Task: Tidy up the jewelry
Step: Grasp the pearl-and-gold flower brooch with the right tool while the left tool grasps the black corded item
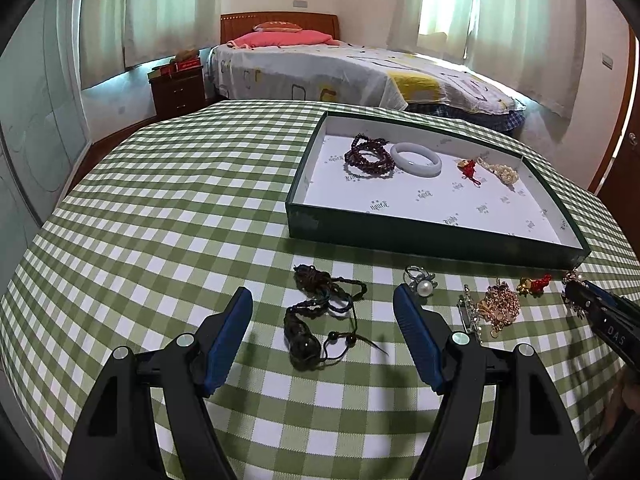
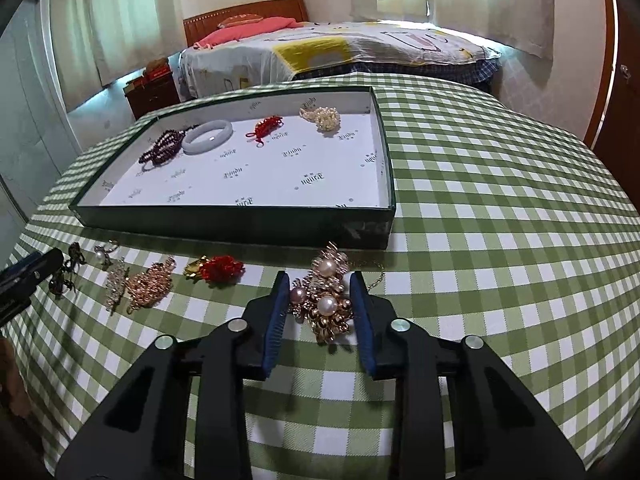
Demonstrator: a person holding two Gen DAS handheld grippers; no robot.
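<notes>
bedroom light falls through pale curtains onto a desk [image 2: 500, 200] under a green checked cloth, with a bed [image 2: 360, 52] behind it. on the cloth sits a shallow green box [image 2: 240, 224] lined with white printed paper, already holding dark beads [image 2: 160, 150], a pale bangle [image 2: 208, 136], a red knot [image 2: 268, 126] and a pearl cluster [image 2: 322, 117]. the right claw [image 2: 320, 304] hangs over a gold and pearl brooch cluster [image 2: 328, 300] lying just in front of the box, its blue pads close on either side; whether they already press on the brooch i cannot tell. that piece looks light but knobbly and loosely jointed, with a thin chain trailing off it, so a hold across its dense middle seems safest; the smooth pearls could slip from a pinch. the left claw [image 1: 322, 340] stands wide apart and empty above a dark braided cord bracelet [image 1: 316, 320], soft and limp, likely to dangle when lifted. between the two lie a pearl ring [image 1: 420, 280], a crystal clip [image 1: 470, 312], a rose gold chain pile [image 1: 502, 304] and a red flower piece [image 1: 534, 284], near enough to snag. the box's near wall stands in the path and would need clearing.
</notes>
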